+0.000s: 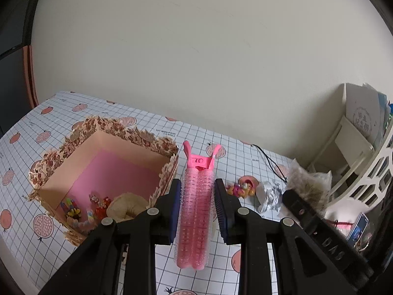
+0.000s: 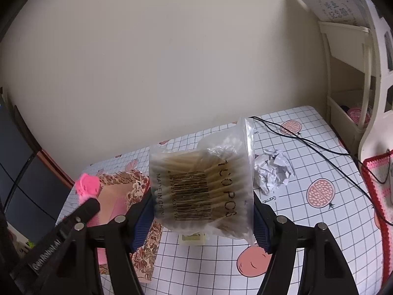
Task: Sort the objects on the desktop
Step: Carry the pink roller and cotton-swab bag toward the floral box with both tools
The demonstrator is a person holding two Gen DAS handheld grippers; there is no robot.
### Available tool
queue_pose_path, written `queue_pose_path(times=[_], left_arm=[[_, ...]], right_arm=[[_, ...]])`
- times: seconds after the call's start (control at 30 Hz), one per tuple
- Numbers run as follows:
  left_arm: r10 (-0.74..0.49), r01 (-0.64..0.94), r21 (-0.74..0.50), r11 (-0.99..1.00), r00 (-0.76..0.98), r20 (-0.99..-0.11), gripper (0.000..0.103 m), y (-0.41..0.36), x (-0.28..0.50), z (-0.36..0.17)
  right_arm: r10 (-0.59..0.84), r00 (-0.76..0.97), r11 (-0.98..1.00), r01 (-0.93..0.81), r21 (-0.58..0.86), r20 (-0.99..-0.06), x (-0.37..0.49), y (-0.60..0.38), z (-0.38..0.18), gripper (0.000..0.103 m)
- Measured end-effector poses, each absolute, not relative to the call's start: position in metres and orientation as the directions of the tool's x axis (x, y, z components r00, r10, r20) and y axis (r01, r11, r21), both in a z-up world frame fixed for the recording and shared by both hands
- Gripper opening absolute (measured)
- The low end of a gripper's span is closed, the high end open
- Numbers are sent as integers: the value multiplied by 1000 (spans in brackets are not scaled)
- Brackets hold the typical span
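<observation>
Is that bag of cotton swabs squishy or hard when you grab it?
Probably squishy outside: the bag of cotton swabs is thin, crinkled plastic, so it may slip. The packed sticks inside look stiff, so it likely keeps its shape between the right gripper's fingers. Likely light.

A table covered by a white grid-patterned cloth point(image 2: 307, 162) printed with pink fruit stands against a plain cream wall point(image 1: 196, 61). A thin black cable point(image 2: 309, 142) trails across the cloth. A white openwork shelf unit point(image 1: 368, 172) stands at the right edge.
</observation>
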State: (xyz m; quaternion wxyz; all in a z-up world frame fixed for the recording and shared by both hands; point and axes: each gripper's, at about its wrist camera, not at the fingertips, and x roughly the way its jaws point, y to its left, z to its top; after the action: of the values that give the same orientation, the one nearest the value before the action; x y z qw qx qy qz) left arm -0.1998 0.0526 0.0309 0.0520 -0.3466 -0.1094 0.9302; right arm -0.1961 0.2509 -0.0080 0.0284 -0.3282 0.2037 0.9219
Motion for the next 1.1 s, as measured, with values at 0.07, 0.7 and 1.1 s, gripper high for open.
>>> queue_pose_path(times=[0.07, 0.7, 1.1], left_arm=[[168, -17, -239, -971, -759, -629, 28, 50, -201, 32], [106, 106, -306, -946, -792, -601, 28, -35, -203, 31], [50, 217, -362, -906, -797, -601, 28, -103, -193, 22]], right_arm=[[-87, -782, -918, -178, 354, -618, -199, 246, -10, 72], [-170, -780, -946, -42, 322, -602, -215, 175, -8, 72], [-255, -749, -947, 66, 314, -611, -221, 111, -15, 72]])
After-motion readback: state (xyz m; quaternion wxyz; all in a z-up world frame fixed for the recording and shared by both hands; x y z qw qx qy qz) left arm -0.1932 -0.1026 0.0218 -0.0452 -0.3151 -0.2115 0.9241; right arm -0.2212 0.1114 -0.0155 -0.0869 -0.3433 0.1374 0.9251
